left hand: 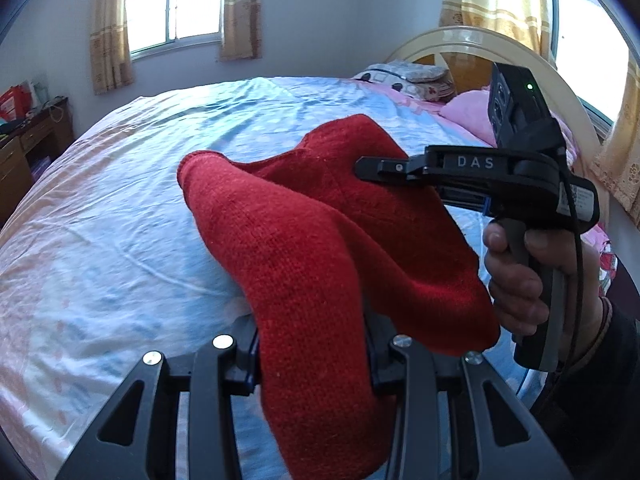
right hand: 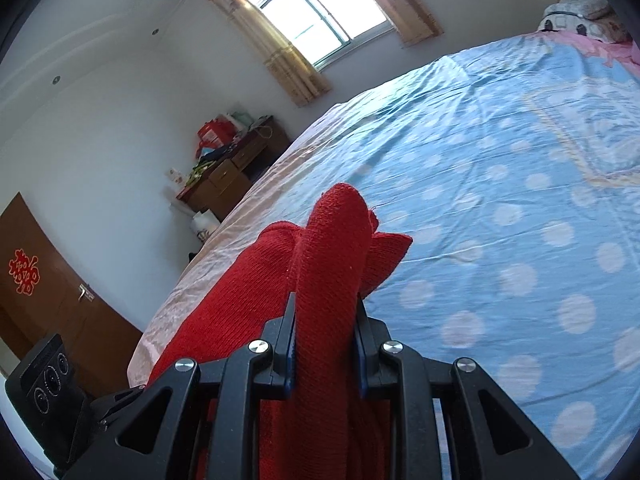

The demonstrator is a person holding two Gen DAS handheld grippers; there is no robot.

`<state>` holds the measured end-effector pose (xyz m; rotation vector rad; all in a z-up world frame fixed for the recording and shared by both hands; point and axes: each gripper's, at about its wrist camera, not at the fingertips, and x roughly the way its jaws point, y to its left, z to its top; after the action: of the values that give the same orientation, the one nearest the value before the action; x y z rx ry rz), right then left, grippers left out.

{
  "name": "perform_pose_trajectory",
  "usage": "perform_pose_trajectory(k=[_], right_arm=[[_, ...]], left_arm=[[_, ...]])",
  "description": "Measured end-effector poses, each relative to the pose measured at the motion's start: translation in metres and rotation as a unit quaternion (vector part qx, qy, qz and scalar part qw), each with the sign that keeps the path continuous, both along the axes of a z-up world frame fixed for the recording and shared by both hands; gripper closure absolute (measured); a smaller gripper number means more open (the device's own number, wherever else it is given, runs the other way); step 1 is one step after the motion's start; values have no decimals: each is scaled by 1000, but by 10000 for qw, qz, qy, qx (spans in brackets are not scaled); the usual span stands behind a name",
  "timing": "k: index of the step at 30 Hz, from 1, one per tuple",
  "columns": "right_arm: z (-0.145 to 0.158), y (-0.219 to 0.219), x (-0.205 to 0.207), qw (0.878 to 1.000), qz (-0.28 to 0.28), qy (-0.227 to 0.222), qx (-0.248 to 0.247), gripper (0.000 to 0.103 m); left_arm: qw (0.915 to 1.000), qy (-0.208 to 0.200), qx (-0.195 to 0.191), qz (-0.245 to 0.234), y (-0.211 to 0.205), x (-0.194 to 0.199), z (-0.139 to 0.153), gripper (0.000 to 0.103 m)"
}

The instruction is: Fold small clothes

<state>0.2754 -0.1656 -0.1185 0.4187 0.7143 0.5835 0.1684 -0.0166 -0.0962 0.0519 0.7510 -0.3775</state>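
A red knitted garment (left hand: 320, 240) hangs in the air over the bed, bunched between both grippers. In the left wrist view my left gripper (left hand: 312, 344) is shut on a thick fold of it, which spills over and hides the fingertips. To the right a hand (left hand: 520, 276) holds my right gripper (left hand: 384, 168), whose fingers point left against the garment's far edge. In the right wrist view my right gripper (right hand: 325, 312) is shut on a rolled fold of the red garment (right hand: 332, 248); the rest trails off to the lower left.
The bed's blue, white-dotted sheet (left hand: 120, 200) (right hand: 500, 200) spreads below, with pillows (left hand: 404, 76) and a cream headboard (left hand: 472, 40) at its far end. A cluttered wooden desk (right hand: 232, 168) stands by the wall under a curtained window (right hand: 320, 12). A brown door (right hand: 48, 292) is at the left.
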Motion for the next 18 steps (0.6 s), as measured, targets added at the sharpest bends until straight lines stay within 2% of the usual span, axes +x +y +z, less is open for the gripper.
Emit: perform_pose_trajectory(k=[18], right_arm=[[16, 102, 12, 9972, 703, -67, -251, 81]], left_arm=[[9978, -116, -156, 641, 60, -6, 1, 64]])
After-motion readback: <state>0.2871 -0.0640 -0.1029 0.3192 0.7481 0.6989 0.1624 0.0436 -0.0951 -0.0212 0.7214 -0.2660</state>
